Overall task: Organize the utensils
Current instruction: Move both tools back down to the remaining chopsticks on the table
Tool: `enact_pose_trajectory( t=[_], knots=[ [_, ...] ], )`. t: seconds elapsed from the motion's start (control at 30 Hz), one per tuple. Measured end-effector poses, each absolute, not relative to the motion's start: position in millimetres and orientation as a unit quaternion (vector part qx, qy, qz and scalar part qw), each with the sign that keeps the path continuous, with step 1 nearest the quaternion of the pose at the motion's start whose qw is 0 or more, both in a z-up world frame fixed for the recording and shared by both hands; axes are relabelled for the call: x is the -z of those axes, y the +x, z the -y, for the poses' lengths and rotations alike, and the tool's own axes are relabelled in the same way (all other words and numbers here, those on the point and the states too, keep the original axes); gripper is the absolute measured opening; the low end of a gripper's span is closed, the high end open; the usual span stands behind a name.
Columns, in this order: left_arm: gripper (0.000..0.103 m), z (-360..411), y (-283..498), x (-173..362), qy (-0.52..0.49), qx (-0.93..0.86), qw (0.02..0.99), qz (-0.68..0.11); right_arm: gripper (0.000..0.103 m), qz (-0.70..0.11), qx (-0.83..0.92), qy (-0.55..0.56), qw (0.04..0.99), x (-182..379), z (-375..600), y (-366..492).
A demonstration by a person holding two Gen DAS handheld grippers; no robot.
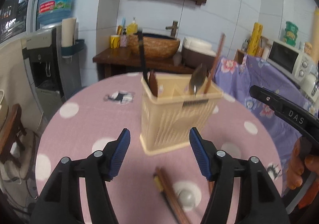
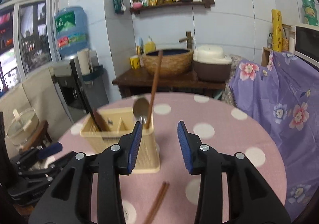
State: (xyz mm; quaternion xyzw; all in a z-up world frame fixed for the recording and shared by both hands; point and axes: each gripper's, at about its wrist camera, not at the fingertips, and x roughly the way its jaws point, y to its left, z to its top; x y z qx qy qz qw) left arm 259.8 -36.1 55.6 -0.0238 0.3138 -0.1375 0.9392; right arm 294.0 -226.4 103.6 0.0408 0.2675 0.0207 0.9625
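A beige utensil holder (image 1: pixel 175 118) stands on the pink dotted table (image 1: pixel 79 124). In it are a metal spoon (image 1: pixel 197 80), a brown chopstick (image 1: pixel 216 60) and a dark-handled utensil (image 1: pixel 142 58). Wooden chopsticks (image 1: pixel 171 194) lie on the table below it. My left gripper (image 1: pixel 159 154) is open and empty, just in front of the holder. My right gripper (image 2: pixel 159 146) is open and empty; the holder (image 2: pixel 119 134) sits behind its left finger, the spoon (image 2: pixel 140 111) above it, loose chopsticks (image 2: pixel 157 202) below.
A wooden washstand with a woven basin (image 1: pixel 155 46) and a rice cooker (image 2: pixel 212 64) stands behind the table. A purple floral cloth (image 2: pixel 279 104) covers furniture to the right. A water dispenser (image 1: pixel 45 64) stands left. The right gripper's body (image 1: pixel 289 116) shows in the left wrist view.
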Motion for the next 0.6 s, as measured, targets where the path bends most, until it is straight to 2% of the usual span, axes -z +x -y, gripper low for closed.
enact_pose_trajectory(
  t=[0.1, 0.23, 0.33, 0.6],
  knots=[
    [0.059, 31.3, 242.8, -26.9, -0.015, 0.128, 0.929, -0.347, 0.038, -0.302, -0.018, 0.024, 0.953, -70.9, 222.0, 272.6],
    [0.048, 30.5, 218.8, 12.3, -0.013, 0.135, 0.907, -0.399, 0.038, -0.345, -0.011, 0.018, 0.938, -24.8, 217.7, 246.4],
    [0.044, 35.8, 205.0, 27.7, -0.005, 0.148, 0.894, -0.422, 0.038, -0.374, -0.009, 0.031, 0.927, 0.6, 219.4, 234.6],
    [0.042, 53.6, 194.3, 42.2, 0.016, 0.162, 0.885, -0.437, 0.038, -0.413, -0.037, 0.044, 0.909, 29.9, 204.0, 221.8]
  ],
)
